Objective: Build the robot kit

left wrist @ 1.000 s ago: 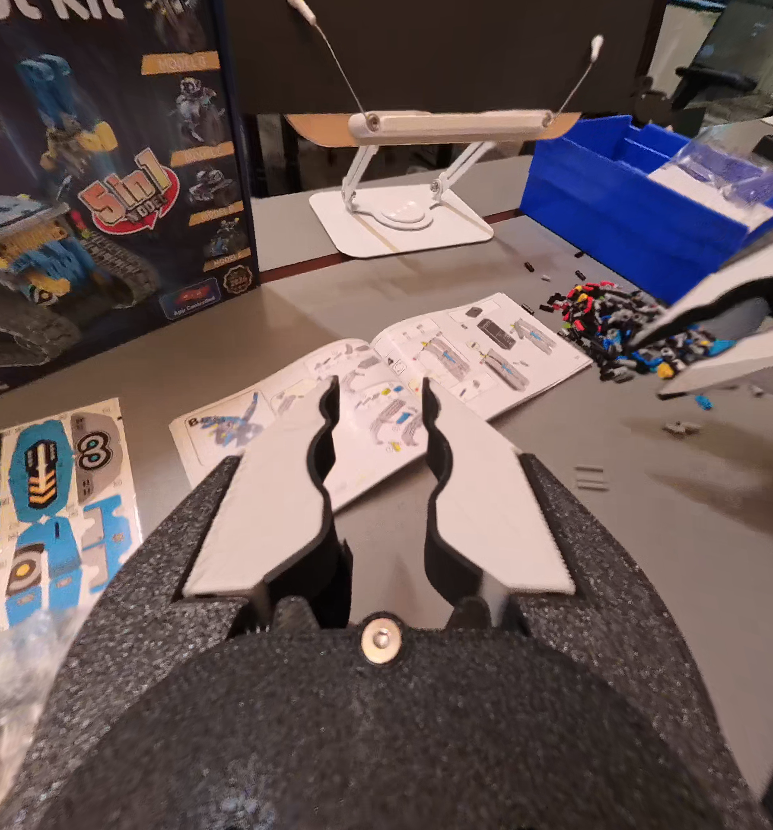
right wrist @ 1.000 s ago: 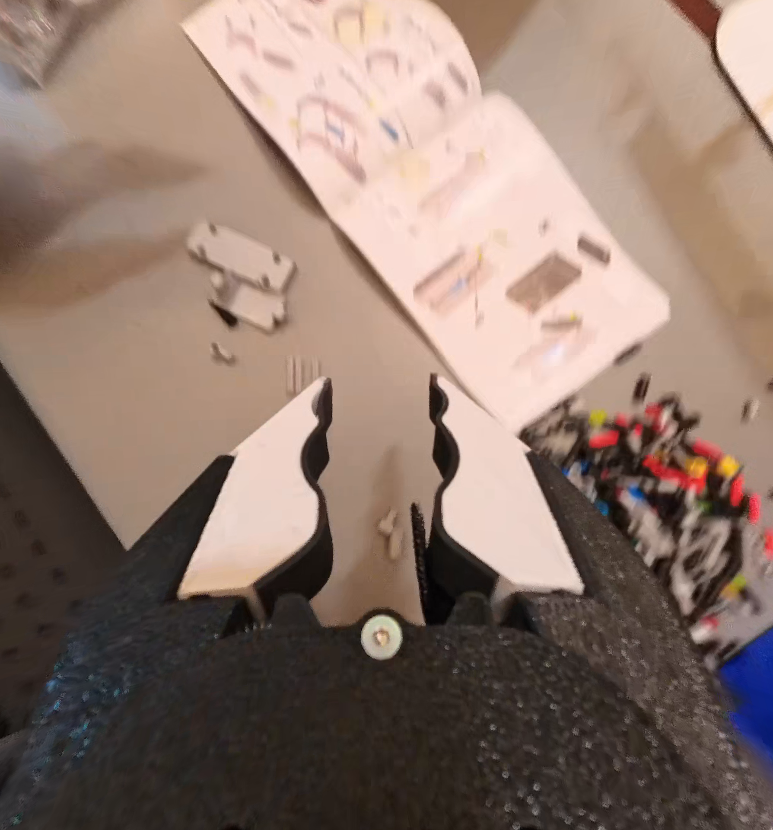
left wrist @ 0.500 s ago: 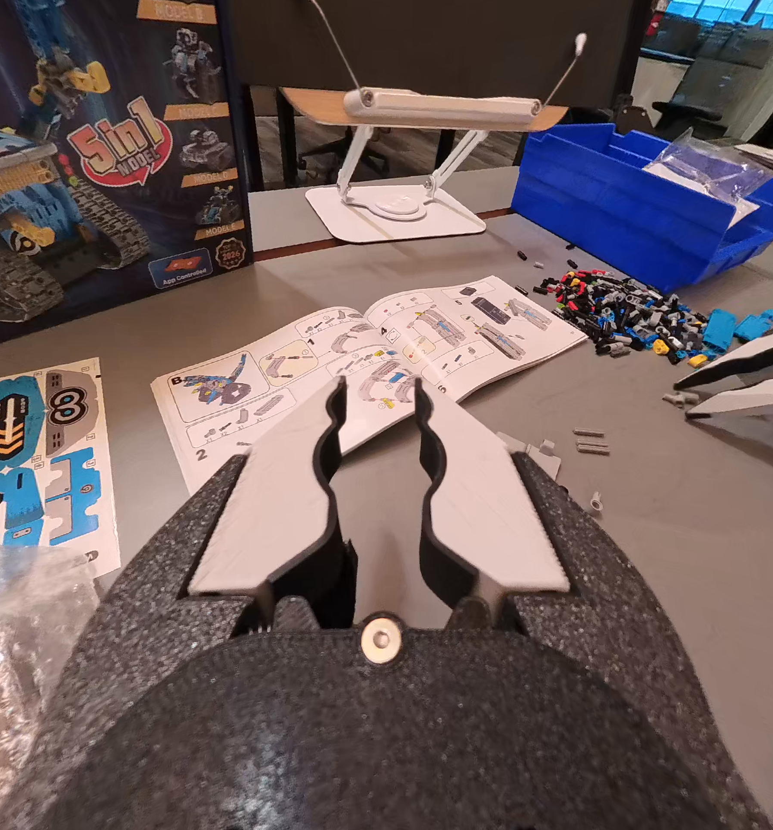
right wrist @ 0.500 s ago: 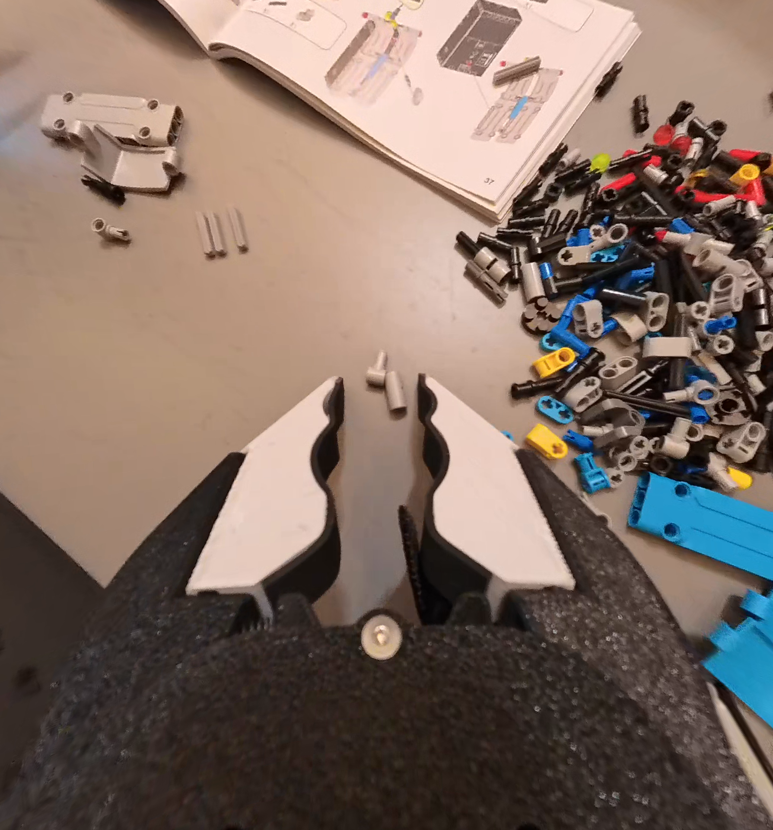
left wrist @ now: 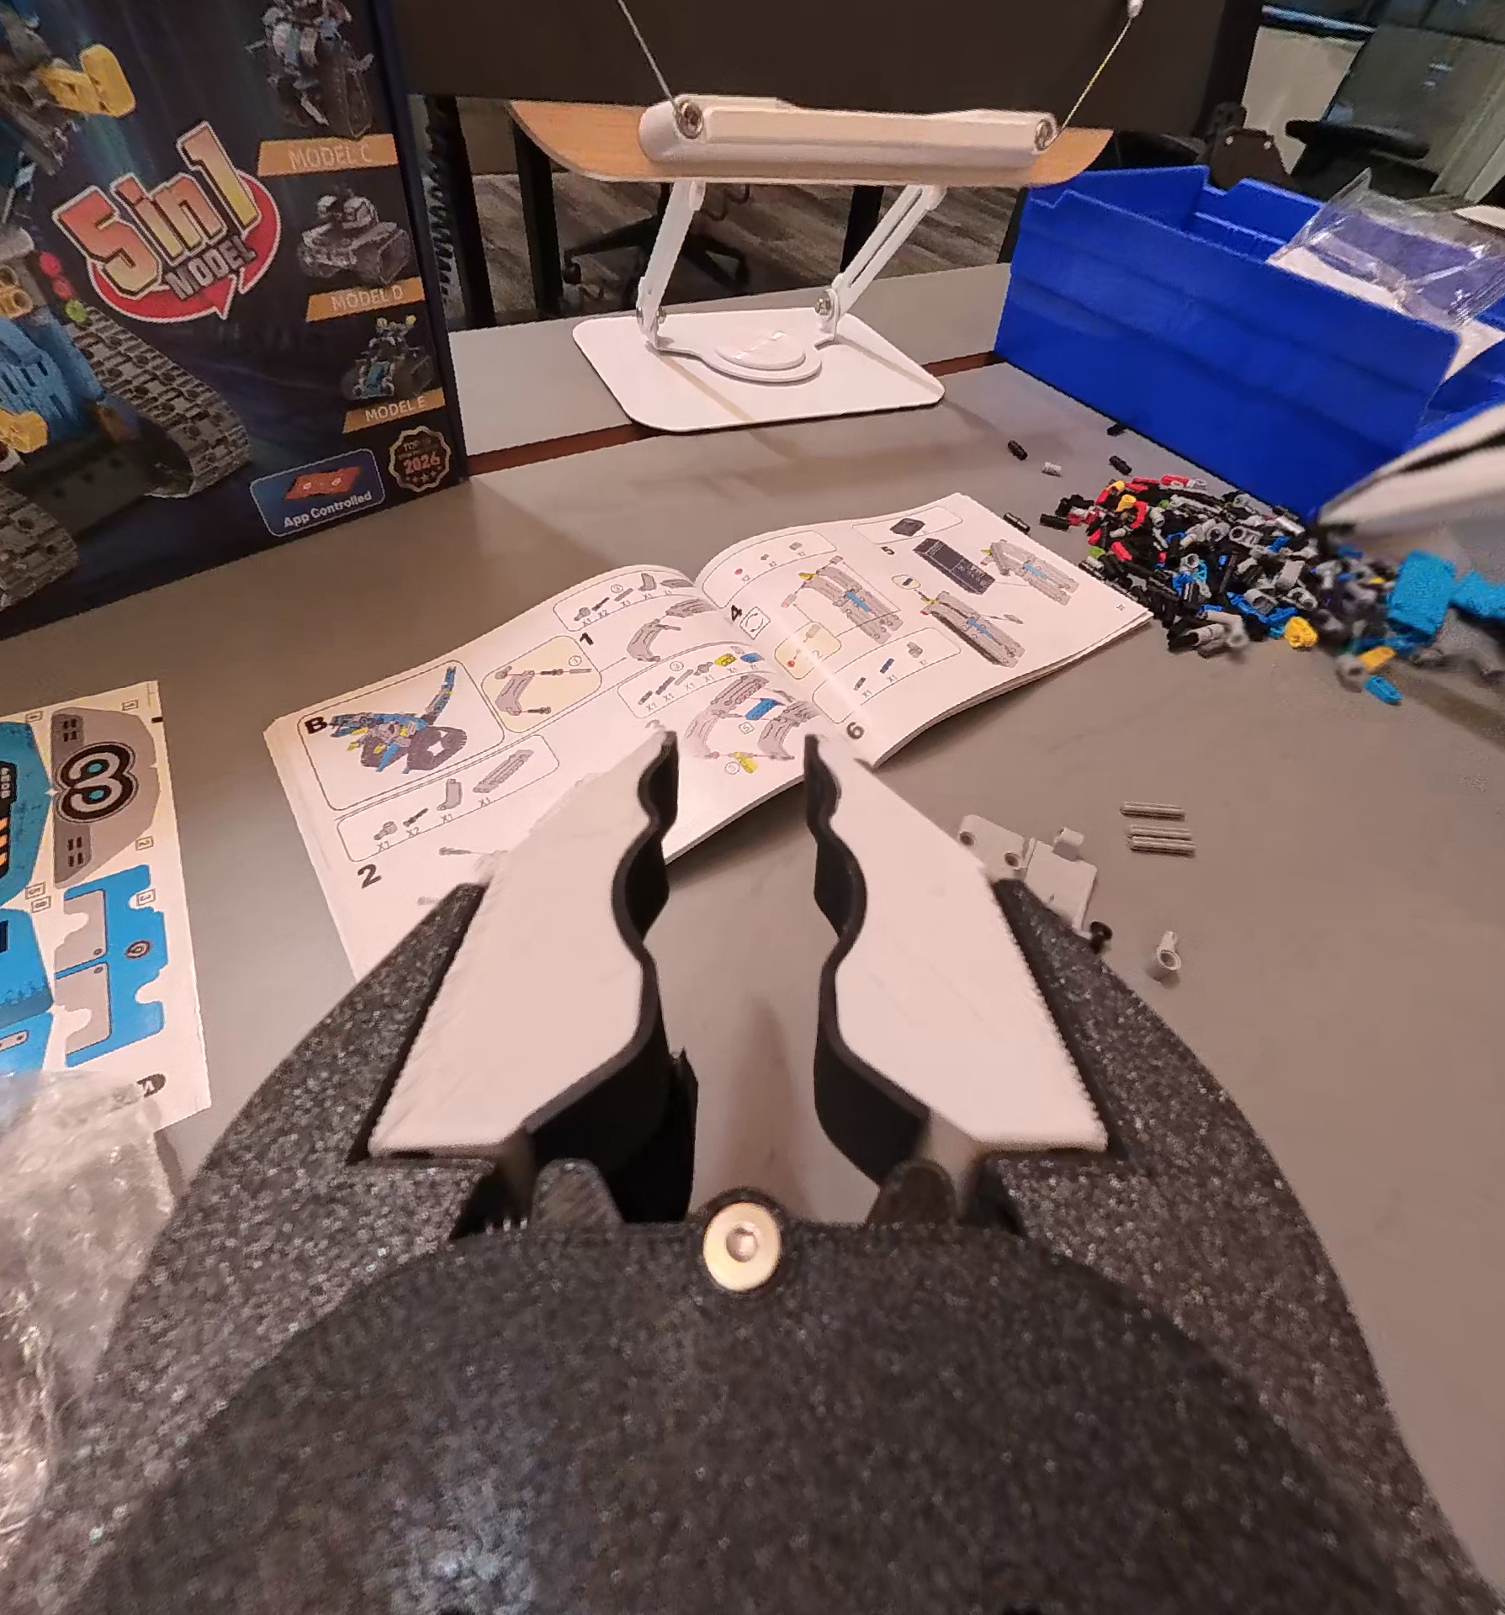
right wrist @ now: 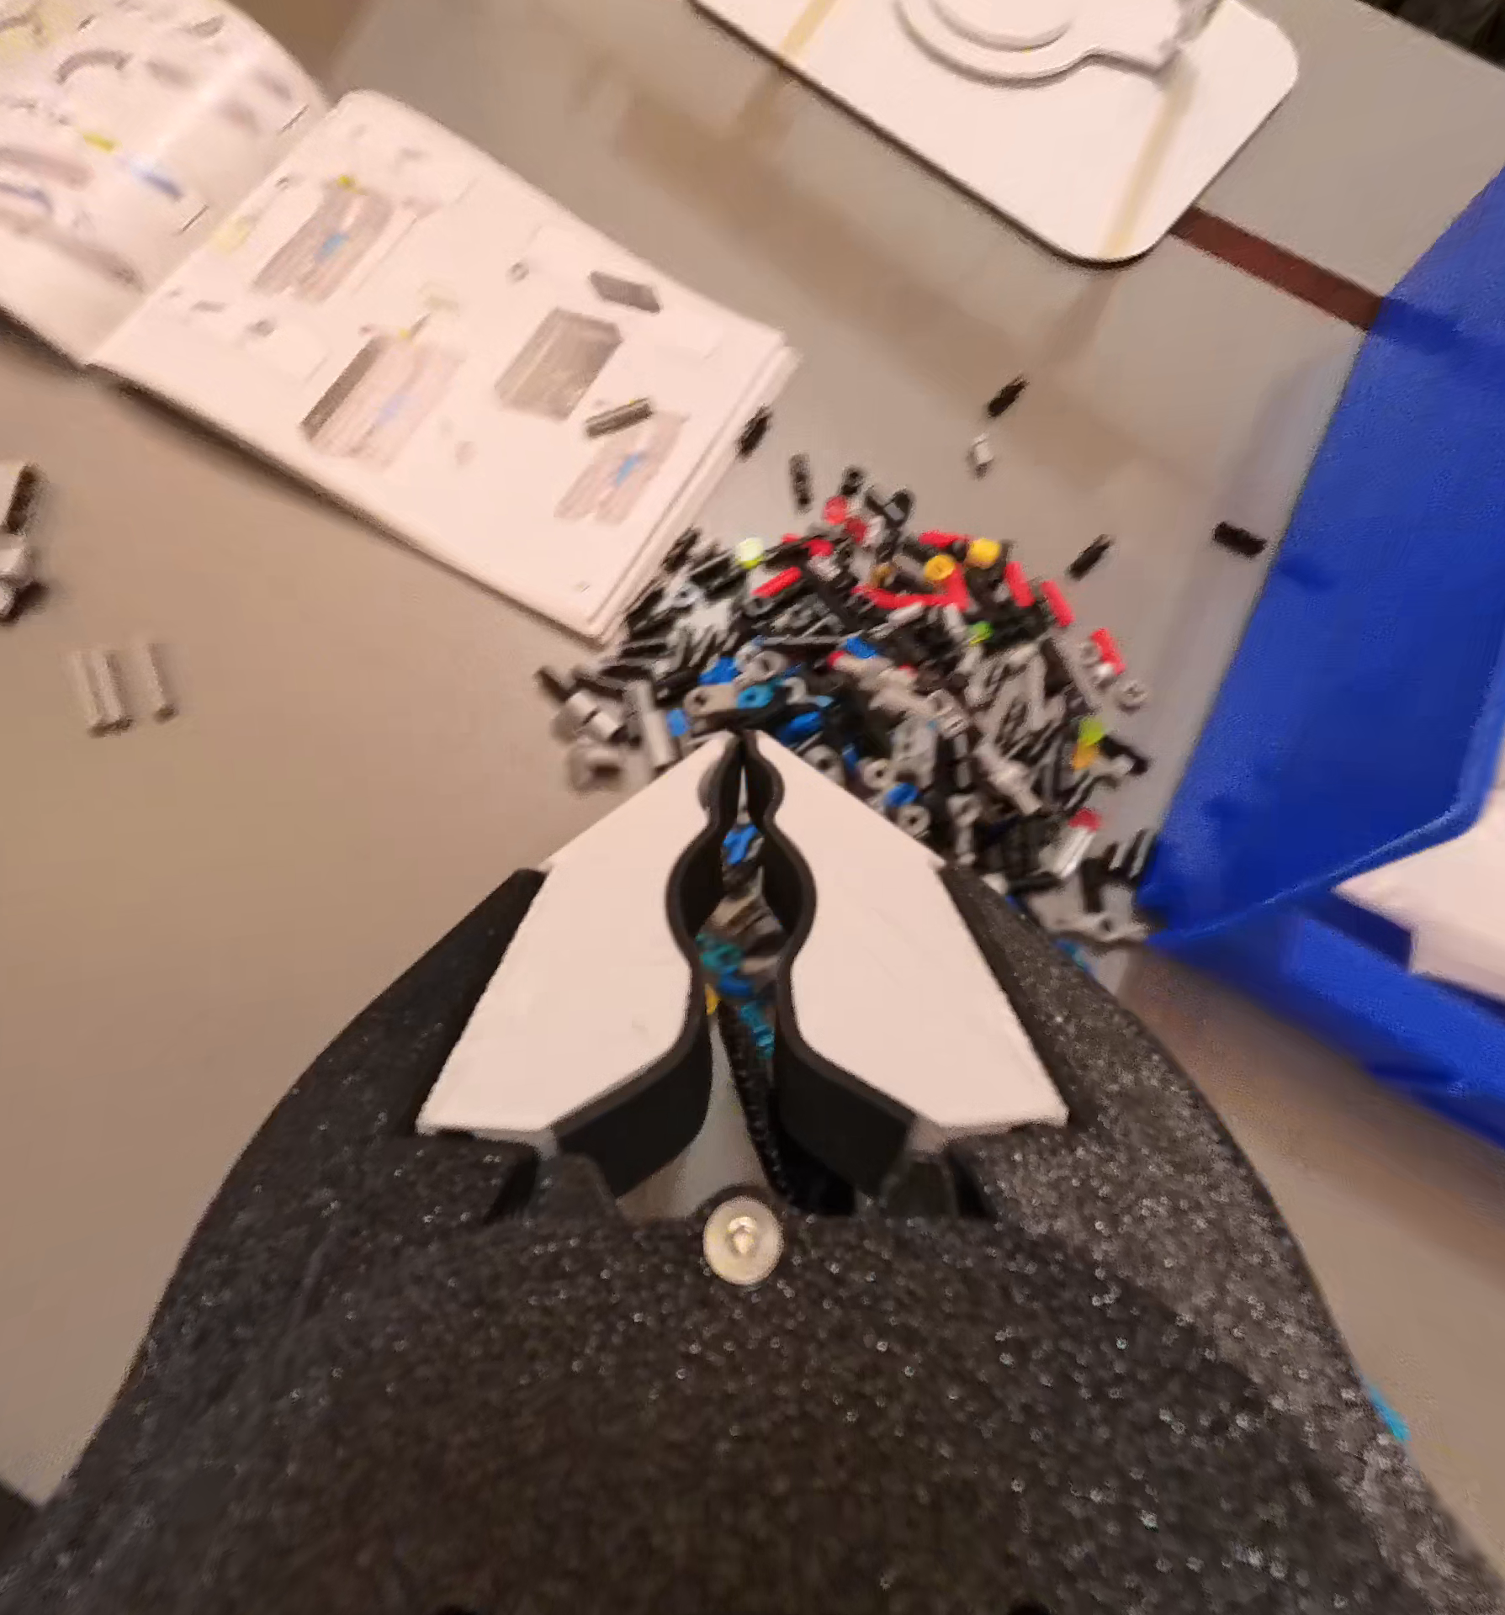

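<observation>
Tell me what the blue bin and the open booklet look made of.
Blue bin: apparently moulded plastic, smooth and slightly glossy, with uniform colour and soft highlights on its walls. Open booklet: thin printed paper, matte, its pages curving up at the centre fold.

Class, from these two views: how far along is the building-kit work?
Done: the booklet lies open, with a small grey assembly and three grey pins beside it. In hand: the right gripper, fingers shut, is over the pile of small parts; whether it pinches one is unclear. The left gripper is open and empty. Left: most parts lie loose in the pile.
</observation>
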The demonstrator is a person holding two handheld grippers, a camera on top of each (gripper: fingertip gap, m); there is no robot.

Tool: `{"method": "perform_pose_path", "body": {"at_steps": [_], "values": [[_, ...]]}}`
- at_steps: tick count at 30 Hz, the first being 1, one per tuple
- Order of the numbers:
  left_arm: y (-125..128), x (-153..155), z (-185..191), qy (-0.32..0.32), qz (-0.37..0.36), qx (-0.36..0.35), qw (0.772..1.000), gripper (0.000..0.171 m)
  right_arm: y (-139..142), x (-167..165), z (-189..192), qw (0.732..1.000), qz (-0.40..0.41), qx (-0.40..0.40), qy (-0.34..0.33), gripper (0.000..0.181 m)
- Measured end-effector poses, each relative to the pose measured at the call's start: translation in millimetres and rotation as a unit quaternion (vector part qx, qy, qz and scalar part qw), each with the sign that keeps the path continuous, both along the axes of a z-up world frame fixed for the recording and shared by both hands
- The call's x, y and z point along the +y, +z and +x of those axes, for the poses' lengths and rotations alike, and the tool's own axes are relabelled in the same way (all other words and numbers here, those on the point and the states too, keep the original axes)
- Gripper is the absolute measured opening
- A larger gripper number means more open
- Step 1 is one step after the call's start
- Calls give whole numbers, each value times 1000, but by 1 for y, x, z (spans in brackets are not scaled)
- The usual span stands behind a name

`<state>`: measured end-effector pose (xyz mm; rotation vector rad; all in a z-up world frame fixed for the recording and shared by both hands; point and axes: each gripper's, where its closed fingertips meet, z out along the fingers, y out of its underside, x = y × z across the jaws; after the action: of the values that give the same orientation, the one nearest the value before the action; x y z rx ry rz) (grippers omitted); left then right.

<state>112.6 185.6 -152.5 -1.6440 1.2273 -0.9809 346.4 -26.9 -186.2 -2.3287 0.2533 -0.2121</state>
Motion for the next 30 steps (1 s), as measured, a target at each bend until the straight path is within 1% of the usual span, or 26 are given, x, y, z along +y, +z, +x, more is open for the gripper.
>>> {"method": "perform_pose_path", "body": {"at_steps": [2, 4, 5, 6, 7, 9, 11, 14, 16, 17, 18, 19, 20, 22, 24, 25, 26, 28, 29, 30], "values": [[-2, 2, -1, 4, 1, 6, 1000, 28, -1, 4, 24, 1000, -11, 3, -16, 0], [-3, 4, -2, 8, 2, 8, 1000, 28, -6, 8, 24, 1000, -15, 26, -9, 0], [-3, 5, -3, 10, 2, 8, 1000, 28, -7, 13, 13, 999, -5, 40, 9, 0], [-3, 7, -4, 13, 1, 9, 1000, 28, -10, 16, -3, 998, 0, 54, 35, 8], [-4, 7, -4, 14, -1, 8, 1000, 28, -16, 15, -11, 998, -16, 49, 43, 14], [-4, 6, -3, 11, -5, 8, 1000, 28, -23, 14, -24, 998, -30, 19, 49, 16], [-4, 5, -2, 10, -1, 11, 1000, 28, -18, 24, -50, 997, -6, 49, 63, 19], [-8, 12, -5, 31, 12, 24, 999, 27, 10, 58, -81, 993, 40, 72, 82, 24], [-14, 21, -9, 58, 11, 45, 997, 27, 40, 96, -98, 988, 74, 89, 99, 38], [-18, 24, -10, 67, 3, 55, 996, 27, 55, 116, -106, 985, 91, 95, 111, 42], [-22, 27, -11, 74, -9, 63, 995, 27, 66, 135, -111, 983, 101, 96, 119, 42], [-25, 29, -12, 83, -27, 72, 994, 28, 70, 152, -115, 982, 107, 92, 125, 43], [-26, 31, -13, 94, -48, 81, 991, 28, 68, 167, -117, 981, 110, 85, 134, 46], [-21, 35, -11, 106, -89, 94, 986, 28, 51, 190, -110, 985, 108, 81, 108, 44], [-13, 43, -1, 111, -133, 104, 979, 28, 36, 209, -108, 982, 131, 110, 82, 40], [-8, 50, 6, 115, -144, 104, 977, 28, 32, 215, -109, 978, 149, 125, 73, 40], [-3, 57, 15, 120, -144, 98, 977, 29, 27, 217, -113, 975, 158, 138, 75, 40], [-4, 62, 34, 102, -122, 94, 983, 29, 19, 206, -117, 975, 151, 143, 78, 40], [-8, 65, 39, 97, -99, 97, 986, 29, 24, 197, -119, 973, 158, 149, 80, 40], [-11, 70, 43, 97, -78, 93, 988, 30, 36, 191, -118, 969, 182, 146, 85, 37]]}}
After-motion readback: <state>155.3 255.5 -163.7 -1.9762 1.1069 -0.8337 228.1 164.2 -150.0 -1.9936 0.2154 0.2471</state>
